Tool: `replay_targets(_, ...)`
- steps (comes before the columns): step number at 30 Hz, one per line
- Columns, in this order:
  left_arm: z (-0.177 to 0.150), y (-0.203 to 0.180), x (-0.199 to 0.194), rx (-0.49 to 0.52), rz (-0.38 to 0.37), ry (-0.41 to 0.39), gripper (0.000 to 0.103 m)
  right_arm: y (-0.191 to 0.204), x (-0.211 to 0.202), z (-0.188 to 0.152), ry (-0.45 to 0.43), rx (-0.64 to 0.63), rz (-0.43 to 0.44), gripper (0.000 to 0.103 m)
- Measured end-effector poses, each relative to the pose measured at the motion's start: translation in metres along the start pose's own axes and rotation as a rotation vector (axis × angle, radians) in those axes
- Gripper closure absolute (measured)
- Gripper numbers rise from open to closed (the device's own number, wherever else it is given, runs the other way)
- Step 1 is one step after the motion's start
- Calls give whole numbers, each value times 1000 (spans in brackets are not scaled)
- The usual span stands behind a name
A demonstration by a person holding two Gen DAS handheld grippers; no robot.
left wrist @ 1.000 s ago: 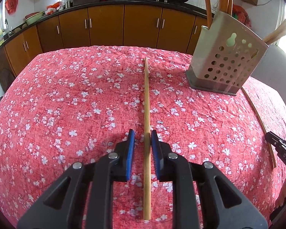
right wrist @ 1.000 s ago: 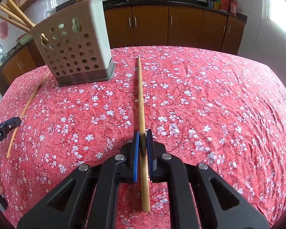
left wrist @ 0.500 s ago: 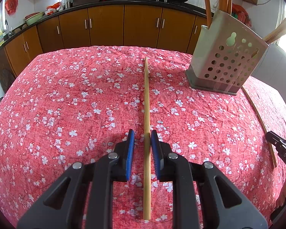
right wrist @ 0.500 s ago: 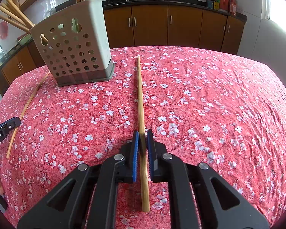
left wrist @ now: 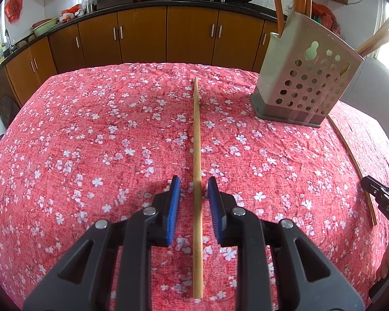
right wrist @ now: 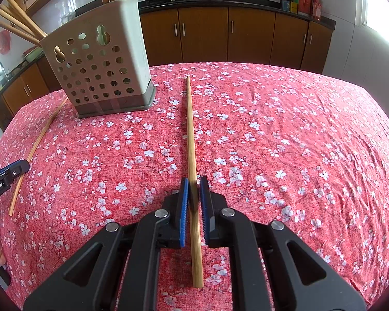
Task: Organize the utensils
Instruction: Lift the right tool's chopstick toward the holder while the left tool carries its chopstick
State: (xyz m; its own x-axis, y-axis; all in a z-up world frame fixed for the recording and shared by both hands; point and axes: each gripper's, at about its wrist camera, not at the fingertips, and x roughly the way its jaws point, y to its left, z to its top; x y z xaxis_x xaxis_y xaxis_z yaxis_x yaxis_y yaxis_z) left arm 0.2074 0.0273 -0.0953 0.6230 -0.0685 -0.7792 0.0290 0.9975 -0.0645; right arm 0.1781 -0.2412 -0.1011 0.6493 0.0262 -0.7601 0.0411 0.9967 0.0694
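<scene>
A wooden chopstick (left wrist: 197, 140) lies on the red floral tablecloth, running between the fingers of my left gripper (left wrist: 194, 181), which is open around it with gaps on both sides. A second chopstick (right wrist: 192, 140) runs between the fingers of my right gripper (right wrist: 193, 180), whose blue pads are almost closed against it; I cannot tell if they pinch it. The perforated grey utensil holder (left wrist: 303, 83) stands at the back with several chopsticks in it; it also shows in the right wrist view (right wrist: 101, 64).
The red floral tablecloth (left wrist: 90, 134) covers the table. The right gripper's chopstick also shows at the left wrist view's right edge (left wrist: 350, 155), the left gripper's at the right wrist view's left (right wrist: 36, 150). Kitchen cabinets (left wrist: 142, 33) stand behind.
The left gripper's fingers have opened slightly wider around its chopstick. The right gripper has barely moved.
</scene>
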Motion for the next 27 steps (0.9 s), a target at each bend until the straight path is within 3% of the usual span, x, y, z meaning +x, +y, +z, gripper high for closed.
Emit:
replay_targets(14,0,0,1,2,0,0,77,0,0,0,0,0,-1,92)
replay_targets(27,-6,-14,3,78,42,7,76,1,-1,1,1,2,-1,92)
